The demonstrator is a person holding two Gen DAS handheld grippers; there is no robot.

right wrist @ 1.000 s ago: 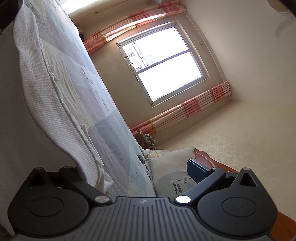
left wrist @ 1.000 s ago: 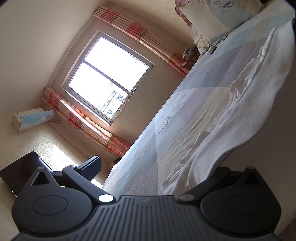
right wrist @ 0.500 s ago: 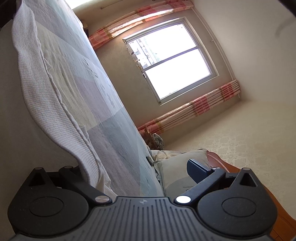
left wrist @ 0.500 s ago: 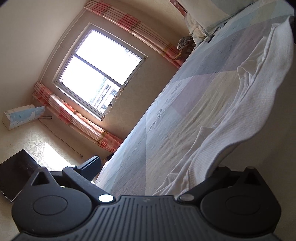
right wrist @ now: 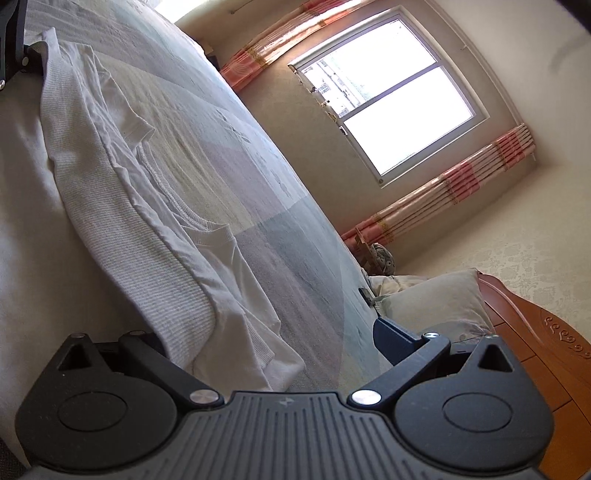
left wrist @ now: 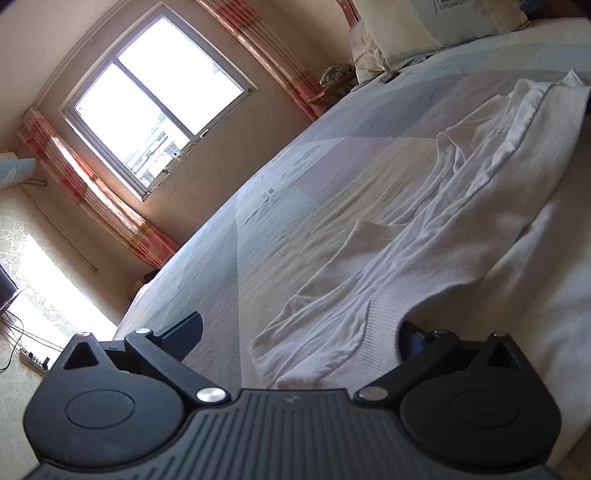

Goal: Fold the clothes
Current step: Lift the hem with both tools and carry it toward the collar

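One white knitted garment with a ribbed hem (left wrist: 436,229) lies stretched along the near edge of a bed covered in a pale sheet of blue, grey and cream blocks (left wrist: 295,206). Its folds and a loose sleeve spill inward over the sheet, and the ribbed band runs along the side of the mattress.

At one end of the garment sits the left gripper (left wrist: 299,332). Its fingers stand wide apart, and the ribbed hem drapes between them, covering most of one finger; whether that finger presses the cloth I cannot tell. At the other end, in the right wrist view, the garment (right wrist: 122,206) comes down to the right gripper (right wrist: 266,347), whose fingers are likewise spread wide. The cloth hangs over one finger, while the other dark finger (right wrist: 391,336) stands free above the sheet.

Past the garment, a pale pillow with printed lettering (left wrist: 443,22) rests at the head of the bed against a carved reddish wooden headboard (right wrist: 532,332). On the far wall is a bright two-pane window (right wrist: 388,96), flanked by pink and cream striped curtains (left wrist: 92,192).
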